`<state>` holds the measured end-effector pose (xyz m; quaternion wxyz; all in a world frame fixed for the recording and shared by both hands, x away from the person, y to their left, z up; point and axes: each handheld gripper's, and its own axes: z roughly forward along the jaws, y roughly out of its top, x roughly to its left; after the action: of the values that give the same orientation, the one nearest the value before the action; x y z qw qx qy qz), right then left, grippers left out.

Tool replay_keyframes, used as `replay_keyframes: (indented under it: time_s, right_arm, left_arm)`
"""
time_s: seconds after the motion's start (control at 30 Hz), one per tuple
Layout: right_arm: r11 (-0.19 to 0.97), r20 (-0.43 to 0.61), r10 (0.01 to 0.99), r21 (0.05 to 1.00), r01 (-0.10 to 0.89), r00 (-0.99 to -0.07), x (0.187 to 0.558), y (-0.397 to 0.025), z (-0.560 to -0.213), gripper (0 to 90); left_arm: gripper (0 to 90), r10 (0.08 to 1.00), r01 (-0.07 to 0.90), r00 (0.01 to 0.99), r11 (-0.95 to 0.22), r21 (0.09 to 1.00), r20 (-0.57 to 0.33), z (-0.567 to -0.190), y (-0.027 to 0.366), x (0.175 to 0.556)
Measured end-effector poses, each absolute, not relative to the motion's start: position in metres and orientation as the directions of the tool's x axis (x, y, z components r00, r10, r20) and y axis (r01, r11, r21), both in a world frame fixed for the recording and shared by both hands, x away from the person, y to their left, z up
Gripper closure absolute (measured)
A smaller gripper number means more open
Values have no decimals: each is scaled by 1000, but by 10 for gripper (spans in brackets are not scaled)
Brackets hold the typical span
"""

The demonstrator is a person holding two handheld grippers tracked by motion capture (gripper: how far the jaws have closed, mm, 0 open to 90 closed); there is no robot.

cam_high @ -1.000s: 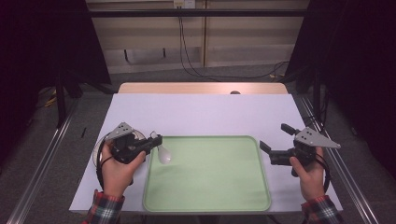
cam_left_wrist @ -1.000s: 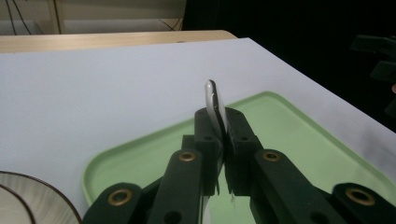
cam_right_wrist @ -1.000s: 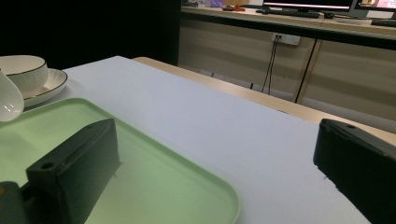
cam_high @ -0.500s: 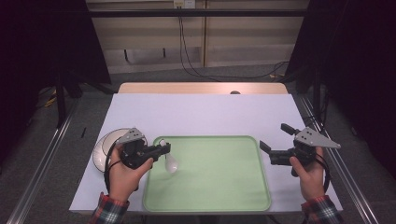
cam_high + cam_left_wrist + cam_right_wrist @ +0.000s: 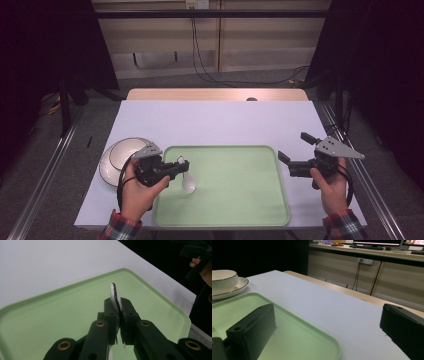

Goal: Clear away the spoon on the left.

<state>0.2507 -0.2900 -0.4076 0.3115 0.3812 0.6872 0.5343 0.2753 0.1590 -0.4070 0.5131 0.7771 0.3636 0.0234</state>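
A white ceramic spoon (image 5: 188, 183) hangs bowl-down over the left part of the green tray (image 5: 235, 200). My left gripper (image 5: 181, 167) is shut on its handle. In the left gripper view the spoon's handle (image 5: 114, 296) stands edge-on between the two black jaws of the left gripper (image 5: 119, 312), with the tray (image 5: 62, 315) underneath. My right gripper (image 5: 294, 146) is held open just off the tray's right edge with nothing in it. Its wide-apart jaws frame the right gripper (image 5: 328, 312) over the tray's corner (image 5: 312, 340) and the white table.
A white bowl with a dark rim (image 5: 125, 150) sits on a matching plate (image 5: 107, 170) left of the tray; the bowl (image 5: 223, 278) also appears far off in the right gripper view. The white table top (image 5: 220, 120) lies bare behind the tray. Cables hang behind the table.
My left gripper has carried the spoon rightward and nearer, from above the bowl and plate to over the tray's left part. The right gripper has stayed still.
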Motion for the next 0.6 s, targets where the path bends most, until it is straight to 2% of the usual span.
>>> replay_keyframes:
  time_s: [0.6]
  right_arm:
    - [138, -20, 857, 972, 192, -515, 250, -290, -408, 0]
  left_arm:
    - [851, 543, 571, 746, -224, 790, -385, -420, 146, 274]
